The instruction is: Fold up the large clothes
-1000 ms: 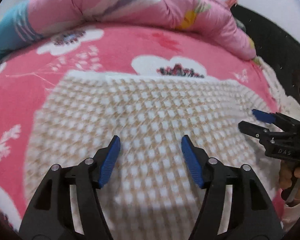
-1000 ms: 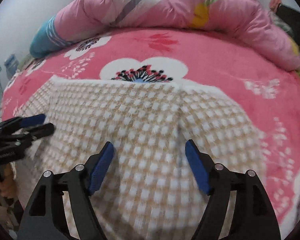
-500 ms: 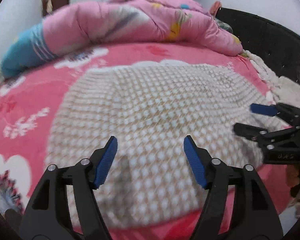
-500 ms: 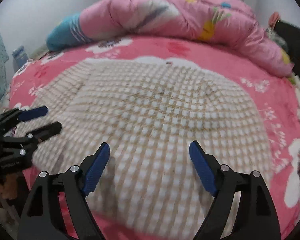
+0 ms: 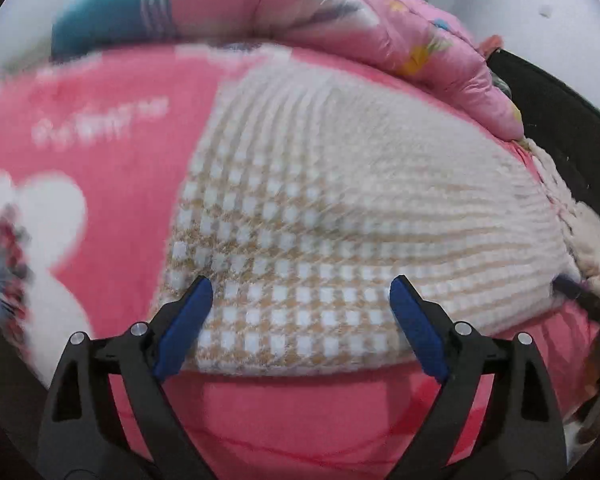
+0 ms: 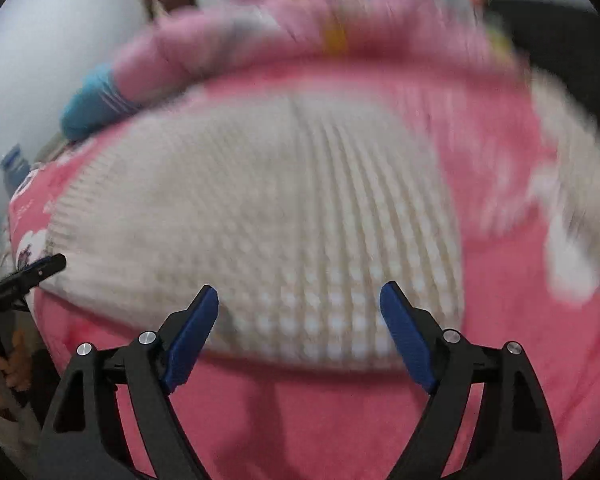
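A large beige-and-white checked knit garment (image 5: 340,216) lies spread flat on the pink bed; it also shows, blurred, in the right wrist view (image 6: 268,208). My left gripper (image 5: 300,308) is open and empty, its blue pads over the garment's near left edge. My right gripper (image 6: 298,312) is open and empty, over the garment's near edge toward its right side. The left gripper's tip (image 6: 32,272) shows at the left edge of the right wrist view.
A pink floral blanket (image 5: 80,168) covers the bed. A rolled pink and blue quilt (image 5: 300,20) lies along the far side. A dark headboard (image 5: 560,112) and a cream fluffy cloth (image 5: 588,232) are at the right.
Both grippers have pulled back toward the garment's near edge and stayed open. The bare pink blanket in front of the garment has come into view. The left view has swung left.
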Action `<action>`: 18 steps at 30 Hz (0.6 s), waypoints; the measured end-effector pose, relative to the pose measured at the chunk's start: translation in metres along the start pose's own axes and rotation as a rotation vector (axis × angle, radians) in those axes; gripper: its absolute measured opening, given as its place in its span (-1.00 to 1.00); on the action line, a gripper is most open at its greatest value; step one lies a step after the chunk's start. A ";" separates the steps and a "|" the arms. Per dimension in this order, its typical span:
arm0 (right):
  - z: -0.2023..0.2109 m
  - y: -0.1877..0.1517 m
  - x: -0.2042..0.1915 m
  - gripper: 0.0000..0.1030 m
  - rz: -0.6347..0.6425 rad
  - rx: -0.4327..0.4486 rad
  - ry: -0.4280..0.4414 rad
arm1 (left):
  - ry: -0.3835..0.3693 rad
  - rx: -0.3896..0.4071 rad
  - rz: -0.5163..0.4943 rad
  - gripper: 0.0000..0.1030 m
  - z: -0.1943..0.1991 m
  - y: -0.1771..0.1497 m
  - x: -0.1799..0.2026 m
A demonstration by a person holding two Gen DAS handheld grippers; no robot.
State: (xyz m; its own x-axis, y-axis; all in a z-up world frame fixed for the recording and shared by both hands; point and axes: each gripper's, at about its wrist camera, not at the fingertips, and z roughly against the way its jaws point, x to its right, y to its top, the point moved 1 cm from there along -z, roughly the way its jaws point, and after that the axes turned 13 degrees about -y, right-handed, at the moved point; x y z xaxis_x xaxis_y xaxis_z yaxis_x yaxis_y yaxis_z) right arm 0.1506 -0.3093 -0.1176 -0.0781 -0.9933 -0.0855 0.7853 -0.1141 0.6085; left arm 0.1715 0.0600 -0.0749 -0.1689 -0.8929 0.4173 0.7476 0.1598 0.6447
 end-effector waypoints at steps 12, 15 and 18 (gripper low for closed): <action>0.090 -0.017 -0.041 0.73 0.096 0.149 -0.016 | 0.054 0.156 -0.147 0.83 0.087 -0.015 0.078; 0.099 -0.020 -0.062 0.76 0.125 0.162 -0.011 | 0.074 0.132 -0.163 0.85 0.095 -0.019 0.086; 0.114 -0.028 -0.075 0.81 0.157 0.203 -0.050 | 0.109 0.148 -0.169 0.85 0.106 -0.024 0.096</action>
State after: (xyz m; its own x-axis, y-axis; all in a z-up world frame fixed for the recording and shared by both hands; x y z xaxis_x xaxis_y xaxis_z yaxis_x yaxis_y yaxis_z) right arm 0.0646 -0.2335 -0.0379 0.0013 -0.9983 0.0585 0.6513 0.0453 0.7575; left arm 0.0694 0.0149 0.0180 -0.2069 -0.9512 0.2290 0.6107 0.0573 0.7898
